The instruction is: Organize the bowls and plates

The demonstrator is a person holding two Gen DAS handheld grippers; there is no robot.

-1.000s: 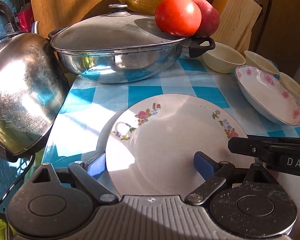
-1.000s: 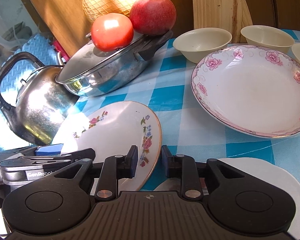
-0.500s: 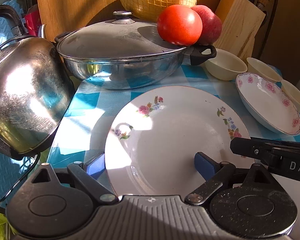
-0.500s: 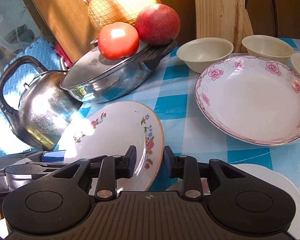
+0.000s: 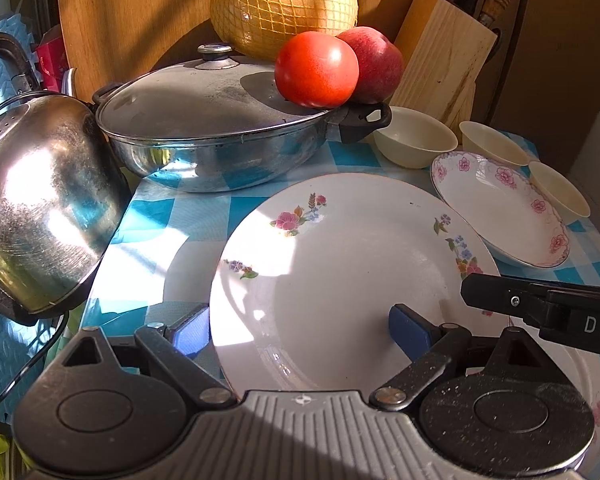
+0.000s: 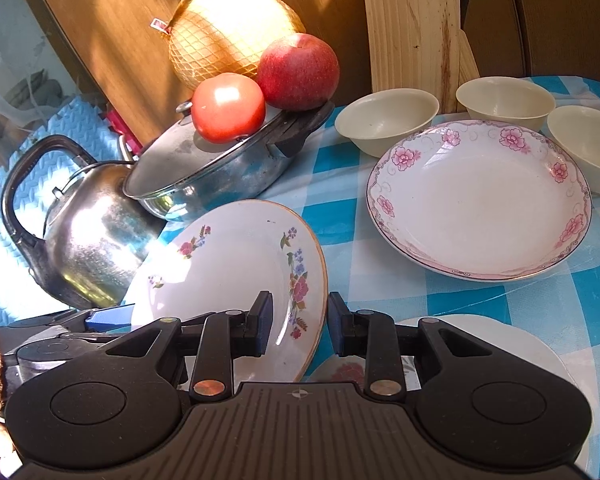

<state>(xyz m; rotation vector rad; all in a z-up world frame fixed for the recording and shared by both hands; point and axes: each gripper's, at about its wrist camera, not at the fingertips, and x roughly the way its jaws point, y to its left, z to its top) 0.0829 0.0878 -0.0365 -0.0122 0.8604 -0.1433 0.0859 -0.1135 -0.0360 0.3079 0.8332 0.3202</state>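
My left gripper is shut on the near rim of a white flowered plate and holds it tilted above the checked cloth. The same plate shows in the right wrist view. My right gripper straddles that plate's right rim with its jaws apart, not clamped. A pink-rimmed deep plate lies at the right, with three cream bowls behind it. Another white plate lies under my right gripper.
A lidded steel pan carries a tomato and an apple, with a netted pomelo behind. A steel kettle stands at the left edge. A wooden knife block stands at the back.
The flowered plate has been lifted and tilted up from the cloth in my left gripper. Both grippers have risen and drawn back a little. The right jaws stay apart around the rim.
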